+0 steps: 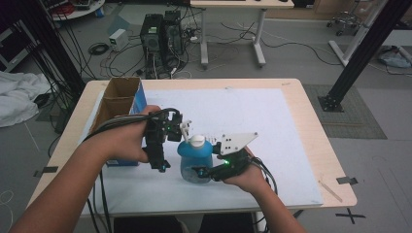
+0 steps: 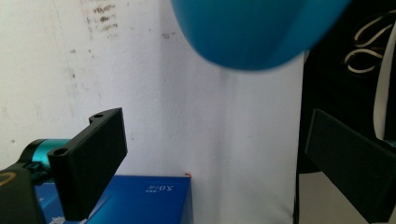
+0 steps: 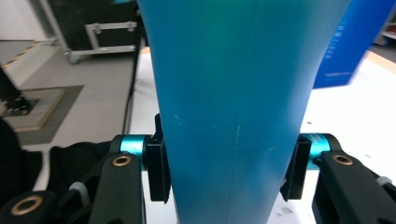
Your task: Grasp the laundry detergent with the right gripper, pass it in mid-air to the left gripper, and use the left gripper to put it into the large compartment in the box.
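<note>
While the blue bottle (image 1: 195,162) stands upright, cap up | right tool (image 3: 229,175) clamps its body | left tool (image 2: 215,158) gapes.

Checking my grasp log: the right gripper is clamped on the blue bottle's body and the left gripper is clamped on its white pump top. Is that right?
Not quite. The right gripper is indeed shut on the blue bottle, but the left gripper is open: the left gripper view shows its jaws spread wide with nothing between them. In the high view it sits beside the white pump top, not clamped on it.
</note>
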`<state>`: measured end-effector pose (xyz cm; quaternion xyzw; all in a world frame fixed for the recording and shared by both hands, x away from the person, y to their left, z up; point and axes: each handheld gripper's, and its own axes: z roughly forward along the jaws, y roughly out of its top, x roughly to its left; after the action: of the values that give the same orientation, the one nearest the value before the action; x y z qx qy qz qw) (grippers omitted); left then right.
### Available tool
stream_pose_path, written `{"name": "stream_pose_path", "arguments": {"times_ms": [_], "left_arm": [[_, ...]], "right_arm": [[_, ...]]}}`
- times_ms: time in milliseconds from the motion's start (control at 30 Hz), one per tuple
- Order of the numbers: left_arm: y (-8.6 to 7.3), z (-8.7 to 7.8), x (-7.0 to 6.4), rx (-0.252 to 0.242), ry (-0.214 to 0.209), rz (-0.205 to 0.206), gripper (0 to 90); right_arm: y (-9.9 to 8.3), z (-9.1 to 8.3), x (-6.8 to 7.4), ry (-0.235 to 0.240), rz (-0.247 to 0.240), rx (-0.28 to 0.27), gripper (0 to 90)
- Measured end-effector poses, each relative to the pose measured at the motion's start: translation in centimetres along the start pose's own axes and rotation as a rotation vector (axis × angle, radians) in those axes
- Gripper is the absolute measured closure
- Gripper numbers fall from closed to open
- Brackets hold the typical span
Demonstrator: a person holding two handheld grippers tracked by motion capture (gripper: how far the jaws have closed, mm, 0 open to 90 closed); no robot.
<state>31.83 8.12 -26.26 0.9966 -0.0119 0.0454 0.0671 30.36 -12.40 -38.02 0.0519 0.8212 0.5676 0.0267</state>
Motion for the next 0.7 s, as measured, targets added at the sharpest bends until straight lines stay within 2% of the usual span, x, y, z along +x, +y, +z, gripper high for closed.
{"name": "stream_pose_path", "arguments": {"times_ms": [300, 467, 700], "left_arm": [[1.7, -0.5, -0.8, 0.011, -0.009, 0.042, 5.5], [2.2, -0.4, -1.1, 0.023, -0.026, 0.050, 5.5], [2.6, -0.1, -1.3, 0.034, -0.033, 0.052, 5.6]], "right_arm": [[0.0, 1.1, 0.2, 0.049, -0.019, -0.013, 47.6], [-0.1, 1.9, 0.2, 0.070, -0.021, -0.008, 47.6], [0.2, 3.1, 0.1, 0.075, -0.023, -0.008, 47.7]]}}
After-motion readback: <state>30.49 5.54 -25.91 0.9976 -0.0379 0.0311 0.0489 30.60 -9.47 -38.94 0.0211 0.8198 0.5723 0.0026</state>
